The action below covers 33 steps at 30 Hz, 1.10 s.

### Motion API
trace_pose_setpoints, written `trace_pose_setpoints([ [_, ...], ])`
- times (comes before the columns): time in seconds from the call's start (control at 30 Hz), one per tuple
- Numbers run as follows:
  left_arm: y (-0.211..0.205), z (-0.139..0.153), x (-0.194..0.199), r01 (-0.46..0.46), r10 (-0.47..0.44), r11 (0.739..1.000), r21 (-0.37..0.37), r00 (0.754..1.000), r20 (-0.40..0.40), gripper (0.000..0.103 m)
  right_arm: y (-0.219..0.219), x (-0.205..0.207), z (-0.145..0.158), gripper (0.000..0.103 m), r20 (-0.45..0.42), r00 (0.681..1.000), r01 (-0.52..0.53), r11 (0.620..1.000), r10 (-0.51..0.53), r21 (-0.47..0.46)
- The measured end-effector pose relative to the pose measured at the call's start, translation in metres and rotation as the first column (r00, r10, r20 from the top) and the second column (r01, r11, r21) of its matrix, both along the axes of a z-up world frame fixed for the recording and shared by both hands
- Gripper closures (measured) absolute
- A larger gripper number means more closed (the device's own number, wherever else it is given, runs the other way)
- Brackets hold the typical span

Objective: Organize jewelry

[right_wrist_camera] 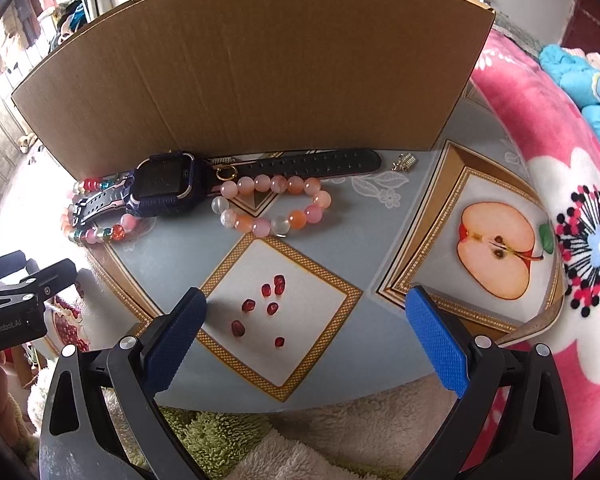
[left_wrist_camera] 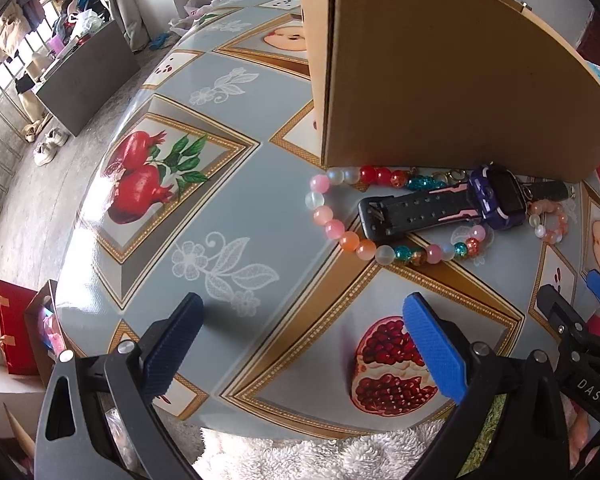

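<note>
A fruit-print tablecloth [left_wrist_camera: 236, 208] adjoins a pink floral blanket [right_wrist_camera: 540, 184].

On the counter: two round-beaded bracelets, one multicoloured [left_wrist_camera: 340, 236] and one pink-orange [right_wrist_camera: 272, 204], one purple-faced black-strapped watch [right_wrist_camera: 168, 186], one brown cardboard box [right_wrist_camera: 240, 64].

Both wrist views looked down along their fingers at the table [left_wrist_camera: 236, 208] from close range. They shared the watch [left_wrist_camera: 496, 198] (upper left in the right view) and the cardboard box [right_wrist_camera: 252, 64].

Watch [right_wrist_camera: 164, 186]: purple case, black strap, lying flat, one strap end resting across the multicolored bracelet.
Multicolored bracelet [left_wrist_camera: 340, 236]: lying flat.
Pink bracelet [right_wrist_camera: 272, 206]: lying just beside the watch.
</note>
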<state>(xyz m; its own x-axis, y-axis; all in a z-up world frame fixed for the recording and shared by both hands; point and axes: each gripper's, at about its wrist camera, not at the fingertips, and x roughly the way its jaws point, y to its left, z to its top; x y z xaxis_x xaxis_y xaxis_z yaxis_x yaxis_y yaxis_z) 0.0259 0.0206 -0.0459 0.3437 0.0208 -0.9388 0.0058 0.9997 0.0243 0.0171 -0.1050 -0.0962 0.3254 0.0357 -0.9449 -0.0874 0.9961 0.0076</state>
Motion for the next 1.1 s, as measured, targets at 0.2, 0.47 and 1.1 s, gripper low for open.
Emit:
trace_pose_setpoints([
  [0.2,0.002,-0.003,0.005,0.042,-0.042,0.999,-0.004,0.999,0.032,0.004,-0.004,-0.001,-0.002,0.007,0.003,1.0,0.0,1.0,0.0,0.005],
  [0.47,-0.001,-0.001,-0.004,0.052,-0.052,0.999,-0.003,0.998,0.039,0.004,-0.001,-0.002,-0.003,0.007,0.001,1.0,-0.004,1.0,0.004,0.007],
  [1.1,0.001,0.036,-0.037,0.158,-0.121,0.984,-0.081,0.931,0.344,0.004,-0.029,-0.009,0.005,0.007,0.044,0.994,-0.101,0.985,0.096,0.14],
])
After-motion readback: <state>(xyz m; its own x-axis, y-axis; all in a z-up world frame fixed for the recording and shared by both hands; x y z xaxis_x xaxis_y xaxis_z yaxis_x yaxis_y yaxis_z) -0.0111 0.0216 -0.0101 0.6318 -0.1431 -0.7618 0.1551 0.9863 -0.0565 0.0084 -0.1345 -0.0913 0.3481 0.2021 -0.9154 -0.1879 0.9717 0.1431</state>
